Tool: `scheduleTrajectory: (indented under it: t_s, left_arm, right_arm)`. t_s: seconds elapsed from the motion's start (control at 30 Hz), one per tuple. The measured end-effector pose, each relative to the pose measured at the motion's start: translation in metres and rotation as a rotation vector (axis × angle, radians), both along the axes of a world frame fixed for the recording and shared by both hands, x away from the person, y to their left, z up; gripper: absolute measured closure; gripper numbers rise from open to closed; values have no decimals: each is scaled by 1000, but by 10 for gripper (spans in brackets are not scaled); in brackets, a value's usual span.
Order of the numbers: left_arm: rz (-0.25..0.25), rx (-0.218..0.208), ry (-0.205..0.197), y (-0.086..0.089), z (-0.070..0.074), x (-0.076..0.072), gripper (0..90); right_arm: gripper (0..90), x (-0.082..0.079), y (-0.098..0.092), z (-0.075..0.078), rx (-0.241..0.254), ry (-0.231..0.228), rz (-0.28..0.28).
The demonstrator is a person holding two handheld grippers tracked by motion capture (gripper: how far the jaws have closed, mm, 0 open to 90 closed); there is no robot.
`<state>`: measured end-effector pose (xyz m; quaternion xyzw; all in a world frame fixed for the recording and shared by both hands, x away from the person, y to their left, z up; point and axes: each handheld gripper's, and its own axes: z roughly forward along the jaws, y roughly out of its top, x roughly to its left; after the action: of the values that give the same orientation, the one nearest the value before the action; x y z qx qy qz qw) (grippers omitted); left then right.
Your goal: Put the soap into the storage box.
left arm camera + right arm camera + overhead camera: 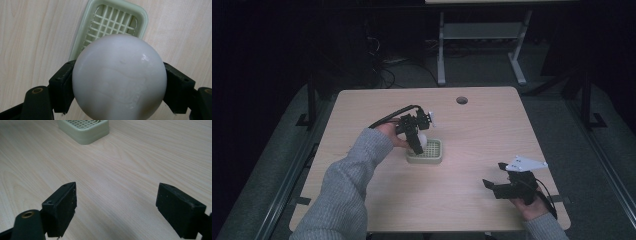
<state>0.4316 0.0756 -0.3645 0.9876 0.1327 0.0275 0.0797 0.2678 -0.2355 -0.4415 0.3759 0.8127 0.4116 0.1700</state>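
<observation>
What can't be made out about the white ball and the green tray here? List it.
- Left gripper view: the white ball covers the near part of the green tray; its lower edge is cut off.
- High view: the left gripper covers much of the ball; whether it touches the tray's grid can't be told.
- Right gripper view: the tray's far side is cut off by the top edge.

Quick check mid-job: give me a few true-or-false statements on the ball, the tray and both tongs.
1. The left tongs grip the white ball. True.
2. The ball lies loose in the green tray. False: it is held above the tray.
3. The right tongs are open and hold nothing. True.
4. The right tongs hang over the tray. False: they sit apart from it, near the table's front edge.
</observation>
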Motion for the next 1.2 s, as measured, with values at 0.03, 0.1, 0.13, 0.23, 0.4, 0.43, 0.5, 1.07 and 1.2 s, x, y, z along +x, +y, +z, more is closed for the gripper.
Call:
scheduleTrajectory:
  t_s: [0.03, 0.1, 0.13, 0.23, 0.4, 0.43, 0.5, 1.07, 1.2]
  left_arm:
    - [0, 0, 3, -1, -1, 1, 230]
    - [-3, 8, 5, -3, -2, 2, 230]
    - [-2, 13, 4, -4, -3, 3, 230]
    - [-5, 15, 11, -7, -7, 5, 231]
    - [2, 35, 22, -11, -15, 9, 231]
    - [2, 35, 22, -11, -15, 9, 230]
    - [3, 37, 20, -12, -17, 11, 231]
    - [17, 31, 31, -24, -32, 18, 230]
    - [20, 34, 34, -24, -35, 18, 230]
  right_arm:
    - [163, 0, 0, 0, -1, -1, 0]
    - [163, 0, 0, 0, 0, 0, 0]
    - [163, 0, 0, 0, 0, 0, 0]
    - [163, 0, 0, 0, -1, -2, 2]
    - [163, 0, 0, 0, -2, -2, 4]
    - [163, 0, 0, 0, -2, -2, 4]
    - [163, 0, 0, 0, -3, -4, 5]
    - [164, 0, -1, 1, -1, -2, 7]
    - [164, 0, 0, 0, -3, -4, 12]
